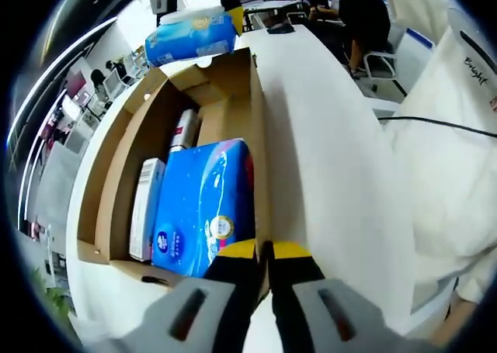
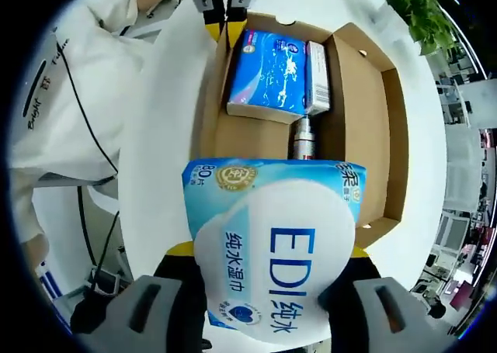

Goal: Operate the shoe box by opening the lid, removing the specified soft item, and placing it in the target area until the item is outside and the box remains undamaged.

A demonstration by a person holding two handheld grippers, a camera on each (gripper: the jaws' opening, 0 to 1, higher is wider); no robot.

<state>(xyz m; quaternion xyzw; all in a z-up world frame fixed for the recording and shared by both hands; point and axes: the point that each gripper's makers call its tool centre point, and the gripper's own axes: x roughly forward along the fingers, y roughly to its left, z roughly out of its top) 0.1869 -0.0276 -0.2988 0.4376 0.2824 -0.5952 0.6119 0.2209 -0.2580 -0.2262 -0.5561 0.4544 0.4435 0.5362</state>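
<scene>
bottle [image 2: 304,138] label unreadable (box-shadowed), wipes pack [image 2: 273,248] bottom cropped

- White table [image 1: 326,151] under everything.
- Office behind: desks, chairs [image 1: 382,62], seated people [image 1: 361,15].
- Green plant [image 2: 423,15] beyond the table's edge.

R tongs [image 2: 264,269] clamp wet-wipes pack [image 2: 273,248] above open shoe box [image 2: 371,128].

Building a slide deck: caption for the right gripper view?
Right gripper lifts a wet-wipes pack over the open shoe box.
</scene>
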